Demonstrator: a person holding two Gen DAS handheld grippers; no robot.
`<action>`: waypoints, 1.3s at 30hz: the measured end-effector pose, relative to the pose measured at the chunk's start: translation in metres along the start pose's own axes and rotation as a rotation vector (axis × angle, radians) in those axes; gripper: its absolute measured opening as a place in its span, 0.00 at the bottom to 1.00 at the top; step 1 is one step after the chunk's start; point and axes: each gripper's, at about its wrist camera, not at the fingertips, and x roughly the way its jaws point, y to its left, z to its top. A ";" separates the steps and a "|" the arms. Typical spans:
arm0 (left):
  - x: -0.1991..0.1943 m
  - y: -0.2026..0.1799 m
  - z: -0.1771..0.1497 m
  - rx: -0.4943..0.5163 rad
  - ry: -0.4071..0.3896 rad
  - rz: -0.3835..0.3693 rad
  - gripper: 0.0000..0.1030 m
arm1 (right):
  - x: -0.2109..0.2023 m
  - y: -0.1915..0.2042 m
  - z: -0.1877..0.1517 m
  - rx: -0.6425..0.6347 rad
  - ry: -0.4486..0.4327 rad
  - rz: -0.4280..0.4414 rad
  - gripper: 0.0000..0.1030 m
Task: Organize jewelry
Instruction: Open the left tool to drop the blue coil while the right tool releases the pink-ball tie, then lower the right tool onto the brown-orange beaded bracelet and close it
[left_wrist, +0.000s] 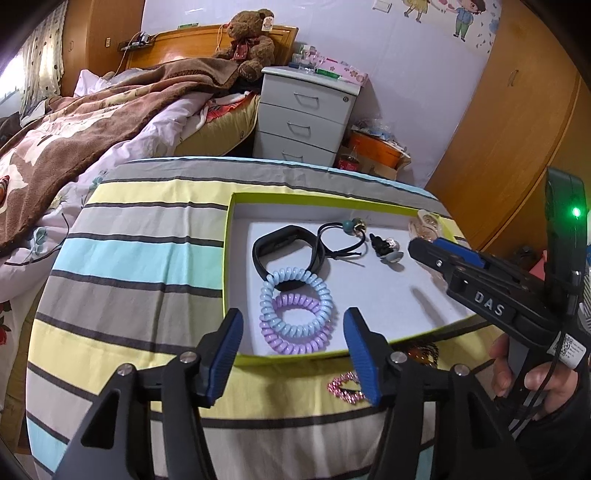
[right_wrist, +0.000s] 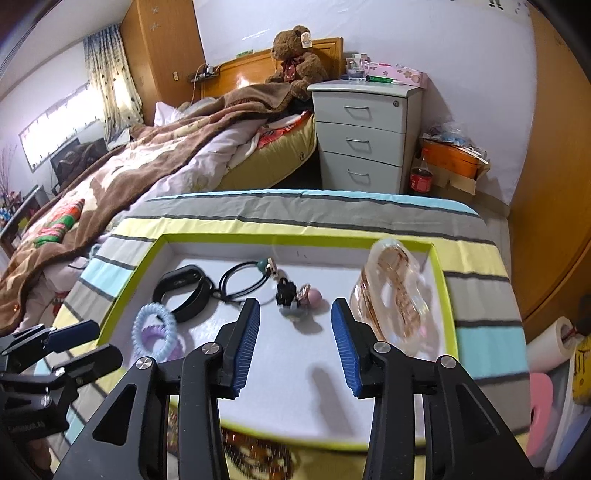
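A shallow green-rimmed box (left_wrist: 231, 258) (right_wrist: 122, 306) on a striped cloth holds a black wristband (left_wrist: 288, 251) (right_wrist: 183, 291), blue and purple coil hair ties (left_wrist: 295, 314) (right_wrist: 155, 332), a black cord hair tie (left_wrist: 340, 240) (right_wrist: 240, 280), small clips (left_wrist: 386, 249) (right_wrist: 295, 301) and a clear bag of gold chain (right_wrist: 395, 299). A pink sparkly clip (left_wrist: 345, 387) and a brown patterned piece (left_wrist: 421, 352) (right_wrist: 255, 454) lie on the cloth in front of the box. My left gripper (left_wrist: 293, 354) is open and empty over the box's near rim. My right gripper (right_wrist: 295, 345) is open and empty over the box.
The striped cloth (left_wrist: 147, 258) covers a small table. A bed with a brown blanket (left_wrist: 92, 122) lies to the left. A white drawer unit (left_wrist: 306, 114) stands behind, with an orange box (left_wrist: 376, 147) and a cola bottle (right_wrist: 421, 177) beside it. A wooden wardrobe (left_wrist: 517, 110) is on the right.
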 end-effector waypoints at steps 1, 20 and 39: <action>-0.002 0.000 -0.001 -0.001 -0.002 -0.003 0.59 | -0.004 -0.001 -0.004 0.003 -0.002 0.002 0.40; -0.024 0.008 -0.041 -0.037 0.016 -0.071 0.72 | -0.036 0.001 -0.070 0.015 0.030 0.051 0.41; -0.021 0.015 -0.057 -0.065 0.061 -0.062 0.74 | -0.011 0.020 -0.078 -0.041 0.104 -0.001 0.22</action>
